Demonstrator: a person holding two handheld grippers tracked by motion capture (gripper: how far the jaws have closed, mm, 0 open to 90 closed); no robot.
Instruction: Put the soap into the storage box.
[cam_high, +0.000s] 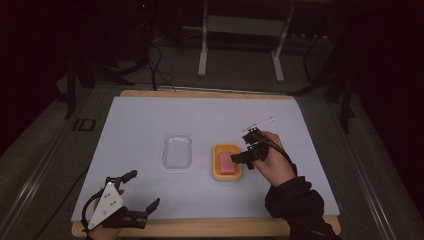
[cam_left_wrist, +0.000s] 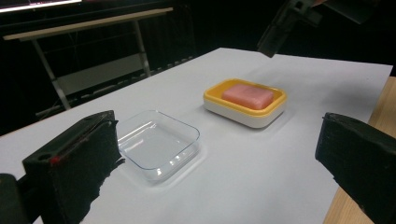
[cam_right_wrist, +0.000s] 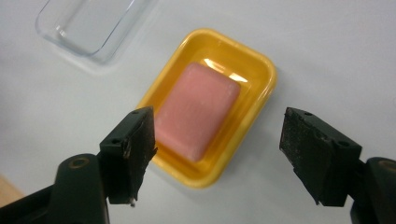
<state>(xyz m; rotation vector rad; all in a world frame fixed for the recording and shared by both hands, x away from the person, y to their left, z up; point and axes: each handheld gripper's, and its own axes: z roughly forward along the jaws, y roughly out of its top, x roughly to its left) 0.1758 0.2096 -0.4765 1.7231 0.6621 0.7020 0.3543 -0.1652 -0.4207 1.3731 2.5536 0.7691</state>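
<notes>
Soap: I saw a pink rounded bar (cam_right_wrist: 198, 109) lying flat in the yellow dish (cam_right_wrist: 259, 77), centre of the frame.
Right gripper (cam_right_wrist: 217, 154): I had it above the dish, jaws apart, holding nothing.
Left gripper (cam_high: 140, 190): jaws wide, empty, lower left.
Clear lid (cam_high: 177, 151): just left of the dish.

Pink soap bar (cam_right_wrist: 198, 109), rectangular with rounded corners, lying flat inside yellow soap dish (cam_right_wrist: 257, 95), near clear lid (cam_high: 177, 151)

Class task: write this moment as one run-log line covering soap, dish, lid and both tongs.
soap: lying in yellow dish | clear lid: on table beside dish | right tongs: open above dish, nothing gripped | left tongs: open, nothing gripped
</notes>
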